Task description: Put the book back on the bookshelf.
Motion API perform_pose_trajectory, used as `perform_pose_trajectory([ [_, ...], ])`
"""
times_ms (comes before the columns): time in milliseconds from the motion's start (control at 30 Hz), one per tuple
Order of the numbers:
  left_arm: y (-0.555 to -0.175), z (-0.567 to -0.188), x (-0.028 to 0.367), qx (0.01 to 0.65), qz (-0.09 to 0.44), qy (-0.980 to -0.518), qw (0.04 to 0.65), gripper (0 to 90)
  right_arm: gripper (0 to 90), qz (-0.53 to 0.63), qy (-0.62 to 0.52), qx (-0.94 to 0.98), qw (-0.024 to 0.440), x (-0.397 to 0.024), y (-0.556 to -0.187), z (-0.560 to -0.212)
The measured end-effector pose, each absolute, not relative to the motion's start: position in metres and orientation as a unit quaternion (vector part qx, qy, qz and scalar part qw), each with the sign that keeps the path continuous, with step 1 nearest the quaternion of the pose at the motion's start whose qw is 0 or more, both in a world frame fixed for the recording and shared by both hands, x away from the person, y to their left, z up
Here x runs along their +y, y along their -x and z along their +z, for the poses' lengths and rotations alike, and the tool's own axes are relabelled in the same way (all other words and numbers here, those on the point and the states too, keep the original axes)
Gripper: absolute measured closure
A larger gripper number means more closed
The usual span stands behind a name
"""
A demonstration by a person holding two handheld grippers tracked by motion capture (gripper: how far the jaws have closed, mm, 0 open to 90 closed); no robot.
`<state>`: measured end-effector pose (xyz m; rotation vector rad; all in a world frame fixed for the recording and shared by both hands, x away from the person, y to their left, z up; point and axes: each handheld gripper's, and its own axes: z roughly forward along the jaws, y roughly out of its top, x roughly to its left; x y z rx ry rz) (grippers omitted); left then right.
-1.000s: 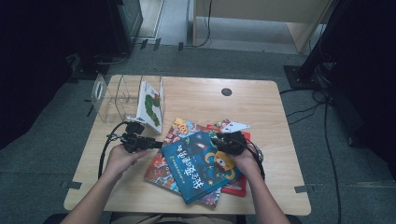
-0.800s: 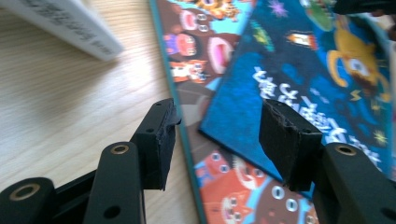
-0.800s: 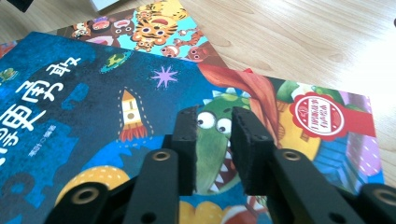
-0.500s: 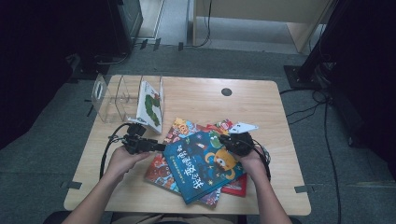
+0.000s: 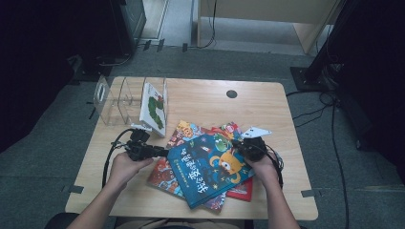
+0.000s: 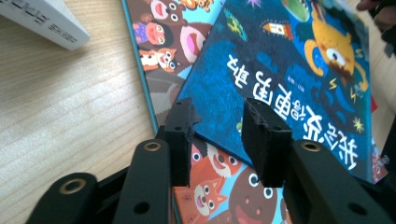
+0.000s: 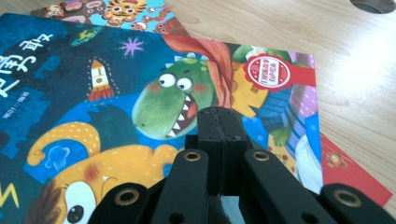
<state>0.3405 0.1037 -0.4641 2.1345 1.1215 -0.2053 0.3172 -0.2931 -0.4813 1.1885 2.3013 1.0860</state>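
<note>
- Blue book [image 5: 210, 168] lies on top of a pile of books, mid-front of the bench [image 5: 205, 98], between the two hands.
- Lies flat, cover up, skewed to the bench edges. Long axis runs diagonal in the high view: from upper right by the R claw to lower left toward the person's edge. Title text runs along that axis.
- Monster art sits at the upper-right end; near corner overhangs the pile's front.
- L claw [image 5: 160, 152] at the book's left edge, pointing right, about level. In the left gripper view the L claw [image 6: 218, 125] stands partly apart, w/ the blue book [image 6: 280, 84] edge between the jaws. Jaws have just been closing; can't tell if the pads press yet.
- R claw [image 5: 241, 148] at the book's upper-right edge, pointing left. In the right gripper view the R claw [image 7: 219, 122] has its jaws fully together, tips resting over the blue book [image 7: 93, 93] cover by the green monster. Jaws have just been closing; no page or edge seen between them.
- Animal book [image 6: 163, 51] lies under the blue one, sticking out at left; red book [image 7: 348, 175] sticks out under the right end.
- Clear rack [image 5: 117, 98] stands at the bench's far left w/ a white book [image 5: 154, 107] upright in it, well apart from the pile.
</note>
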Motion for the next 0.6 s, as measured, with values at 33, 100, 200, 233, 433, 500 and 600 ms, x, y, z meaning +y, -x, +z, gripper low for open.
perform_pose_trajectory([
  [33, -0.339, -0.464, 0.103, 0.432, -0.075, -0.829, 0.348, 67.0, 90.0, 0.381, -0.419, 0.807, 0.168, -0.294, -0.317, -0.482],
  [100, -0.338, -0.465, 0.101, 0.430, -0.070, -0.831, 0.346, 68.6, 90.0, 0.380, -0.419, 0.807, 0.170, -0.296, -0.317, -0.482],
  [200, -0.336, -0.467, 0.101, 0.431, -0.075, -0.828, 0.350, 71.0, 90.0, 0.380, -0.426, 0.802, 0.175, -0.300, -0.316, -0.482],
  [233, -0.335, -0.468, 0.100, 0.431, -0.075, -0.829, 0.350, 72.0, 90.0, 0.380, -0.429, 0.800, 0.176, -0.302, -0.316, -0.482],
  [433, -0.332, -0.470, 0.098, 0.428, -0.068, -0.828, 0.355, 73.9, 90.0, 0.377, -0.440, 0.794, 0.184, -0.311, -0.316, -0.484],
  [500, -0.332, -0.471, 0.097, 0.428, -0.069, -0.829, 0.353, 74.0, 90.0, 0.376, -0.441, 0.794, 0.184, -0.313, -0.316, -0.486],
  [600, -0.331, -0.472, 0.096, 0.429, -0.066, -0.829, 0.353, 74.0, 90.0, 0.371, -0.448, 0.792, 0.184, -0.317, -0.318, -0.488],
])
